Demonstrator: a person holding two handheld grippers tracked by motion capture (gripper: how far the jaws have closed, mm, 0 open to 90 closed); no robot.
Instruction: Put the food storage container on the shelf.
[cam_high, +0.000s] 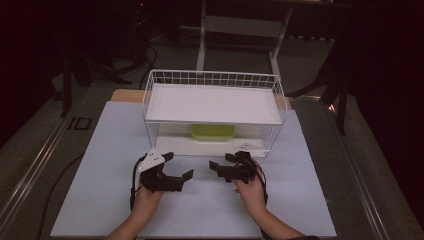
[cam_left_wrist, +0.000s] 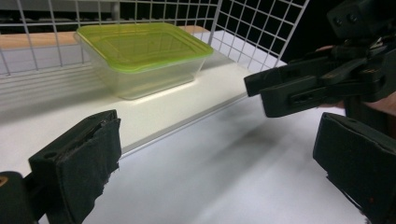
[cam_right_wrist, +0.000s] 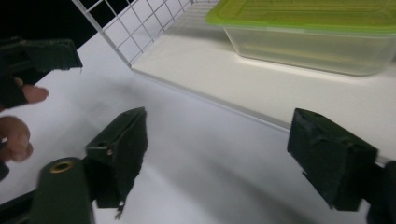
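**Lidded container on the lower shelf of a wire rack, with both grippers standing open before it**

The clear plastic rectangular container with a yellow-green lid (cam_left_wrist: 140, 58) stands upright, lid on, on the white lower shelf (cam_left_wrist: 196, 100) of the white wire-mesh rack (cam_high: 212, 79). In the high view it sits under the rack's white upper shelf (cam_high: 212, 104), towards the middle of the lower level and set back from the front edge. Bare shelf surface lies between the container and that edge in both gripper views. Nothing touches the container.

The right gripper (cam_high: 226, 163) is held over the pale blue-white table top (cam_high: 100, 190), just in front of the rack's front edge and right of centre. Its black padded jaws stand wide apart with nothing between them; the right gripper view looks through the gap at table and shelf edge. The container lies beyond, well apart from the pads.

The left gripper (cam_high: 179, 166), with its grey three-cornered plate, is held left of centre, near the right gripper but apart from it. Its jaws are likewise spread and hold nothing. The left gripper view shows the right gripper crossing the upper right, with the container farther off behind the shelf edge.

A person's hands and forearms enter from the bottom of the high view.
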